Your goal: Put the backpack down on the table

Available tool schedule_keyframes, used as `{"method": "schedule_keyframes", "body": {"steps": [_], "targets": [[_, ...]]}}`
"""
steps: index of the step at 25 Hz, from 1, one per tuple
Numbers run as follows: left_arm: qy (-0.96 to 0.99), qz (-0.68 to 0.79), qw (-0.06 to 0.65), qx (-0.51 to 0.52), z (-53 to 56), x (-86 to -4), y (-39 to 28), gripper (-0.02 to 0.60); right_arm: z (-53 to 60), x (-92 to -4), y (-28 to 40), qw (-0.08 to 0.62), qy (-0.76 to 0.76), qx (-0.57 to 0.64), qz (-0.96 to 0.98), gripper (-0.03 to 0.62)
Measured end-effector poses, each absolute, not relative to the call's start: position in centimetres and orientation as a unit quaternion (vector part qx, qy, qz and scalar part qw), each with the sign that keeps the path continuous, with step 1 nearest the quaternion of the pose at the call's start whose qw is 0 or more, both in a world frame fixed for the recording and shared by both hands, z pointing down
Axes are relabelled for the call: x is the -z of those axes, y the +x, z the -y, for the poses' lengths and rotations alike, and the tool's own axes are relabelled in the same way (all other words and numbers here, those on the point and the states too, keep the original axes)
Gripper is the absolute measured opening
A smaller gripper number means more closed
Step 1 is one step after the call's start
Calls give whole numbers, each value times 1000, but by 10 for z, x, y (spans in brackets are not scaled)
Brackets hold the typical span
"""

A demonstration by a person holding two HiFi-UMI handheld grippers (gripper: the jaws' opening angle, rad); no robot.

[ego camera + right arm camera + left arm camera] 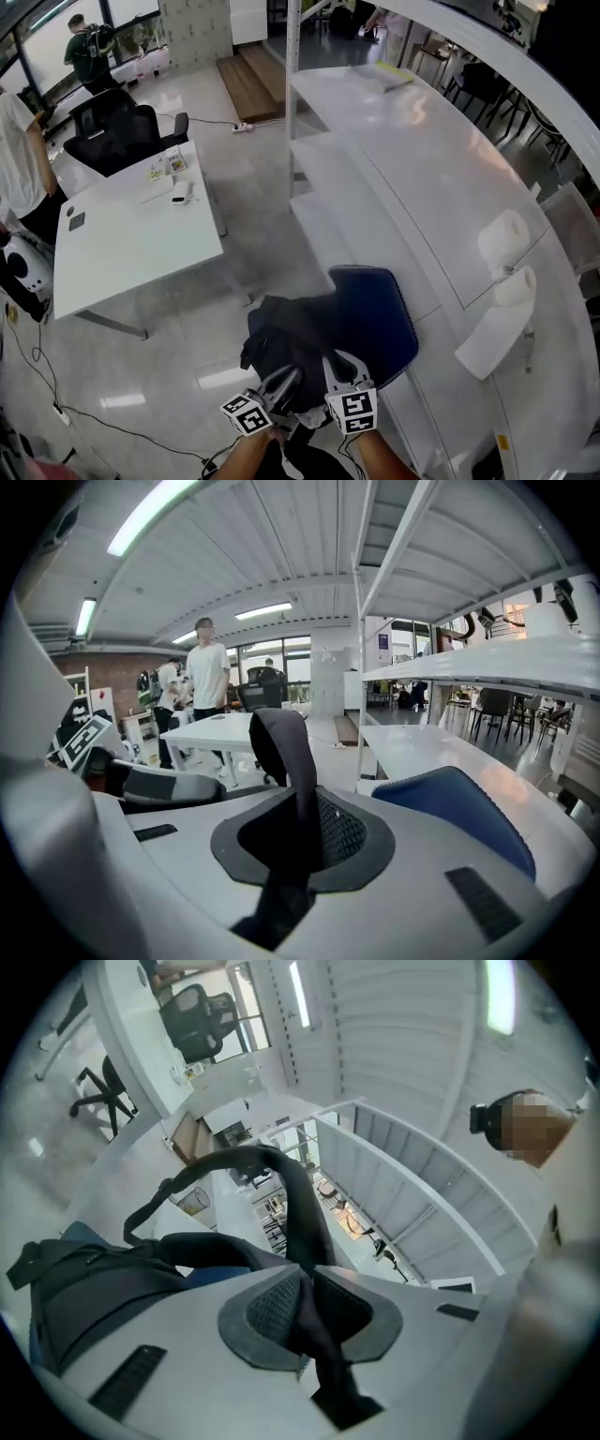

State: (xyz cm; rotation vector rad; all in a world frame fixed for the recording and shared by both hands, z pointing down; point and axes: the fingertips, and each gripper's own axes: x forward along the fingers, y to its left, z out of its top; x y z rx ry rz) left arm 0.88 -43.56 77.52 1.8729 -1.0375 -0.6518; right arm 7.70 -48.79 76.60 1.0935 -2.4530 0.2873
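A backpack (361, 319), black with a blue panel, hangs in the air in front of me, low in the head view. My left gripper (284, 382) is shut on one of its black straps (298, 1204), which runs up between the pads. My right gripper (339, 366) is shut on another black strap (286, 742), looped above its jaws. The backpack's dark body (94, 1288) shows at the left in the left gripper view, and its blue panel (459, 803) at the right in the right gripper view. A white table (131, 244) stands to the left across the floor.
Long white curved counters (412, 169) run along the right, with two paper rolls (503, 239) on them. The white table carries small items, with a black office chair (117, 131) behind it. People stand at the left (14, 159). Cables lie on the floor.
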Motion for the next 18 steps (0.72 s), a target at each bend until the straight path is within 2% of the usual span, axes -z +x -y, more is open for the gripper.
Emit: {"method": "schedule_keyframes", "body": {"steps": [9,18], "targets": [[677,425,458,390,426,-730,-76,43,484,-708,17,199,366,-85,905,61],[642,414,461,452,389,-659,-96,38,459,-650,-41,223,302,-46,926,61]]}}
